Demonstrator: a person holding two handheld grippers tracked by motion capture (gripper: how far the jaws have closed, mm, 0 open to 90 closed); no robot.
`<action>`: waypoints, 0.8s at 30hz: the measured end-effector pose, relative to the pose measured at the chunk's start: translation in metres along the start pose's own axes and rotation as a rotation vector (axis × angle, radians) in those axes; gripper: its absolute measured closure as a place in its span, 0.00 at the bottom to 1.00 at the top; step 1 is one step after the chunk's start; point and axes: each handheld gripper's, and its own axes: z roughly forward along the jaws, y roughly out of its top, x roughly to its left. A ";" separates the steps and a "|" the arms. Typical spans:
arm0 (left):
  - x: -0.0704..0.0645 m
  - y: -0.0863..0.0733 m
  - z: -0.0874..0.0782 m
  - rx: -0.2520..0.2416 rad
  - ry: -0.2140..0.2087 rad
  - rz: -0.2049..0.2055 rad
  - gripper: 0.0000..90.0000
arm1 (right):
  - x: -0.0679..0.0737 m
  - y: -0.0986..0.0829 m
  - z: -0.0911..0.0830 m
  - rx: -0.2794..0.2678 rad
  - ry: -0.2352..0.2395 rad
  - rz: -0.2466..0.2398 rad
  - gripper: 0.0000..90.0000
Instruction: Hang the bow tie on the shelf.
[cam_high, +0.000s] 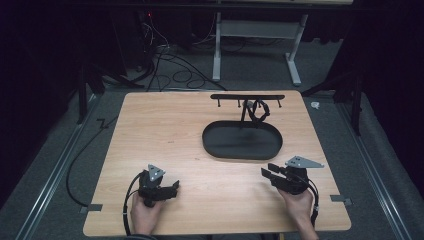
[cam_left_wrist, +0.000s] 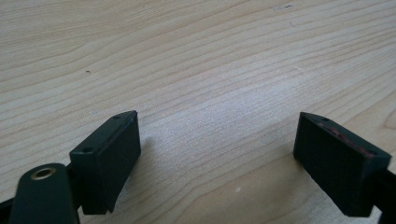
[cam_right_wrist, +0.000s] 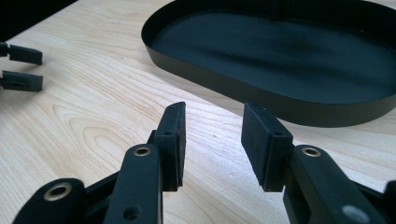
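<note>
A black oval tray (cam_high: 242, 142) lies empty on the wooden table (cam_high: 165, 130), right of centre. Behind it stands a black rack bar (cam_high: 247, 97) with small hooks, and a dark looped item (cam_high: 256, 112) hangs from it; what it is I cannot tell. My left gripper (cam_high: 174, 187) rests low at the front left, its jaws spread wide over bare wood (cam_left_wrist: 217, 121). My right gripper (cam_high: 266, 170) sits at the front right and points toward the tray's near rim (cam_right_wrist: 210, 83). It stands open (cam_right_wrist: 215, 112) with a narrower gap and nothing in it.
A hand holds each gripper at the table's front edge, with cables trailing back. The left gripper's jaws (cam_right_wrist: 21, 67) appear far off in the right gripper view. Beyond the table lie floor cables (cam_high: 170, 70) and a white desk frame (cam_high: 255, 45).
</note>
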 end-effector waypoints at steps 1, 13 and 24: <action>0.000 0.000 0.000 0.000 0.000 0.000 0.17 | 0.000 0.000 0.000 0.002 -0.002 0.000 0.69; 0.000 0.000 0.000 0.000 0.000 0.000 0.17 | -0.004 -0.002 0.007 0.026 -0.022 -0.001 0.69; 0.000 0.000 0.000 0.000 0.000 0.000 0.17 | -0.010 -0.006 0.014 0.057 -0.050 -0.010 0.68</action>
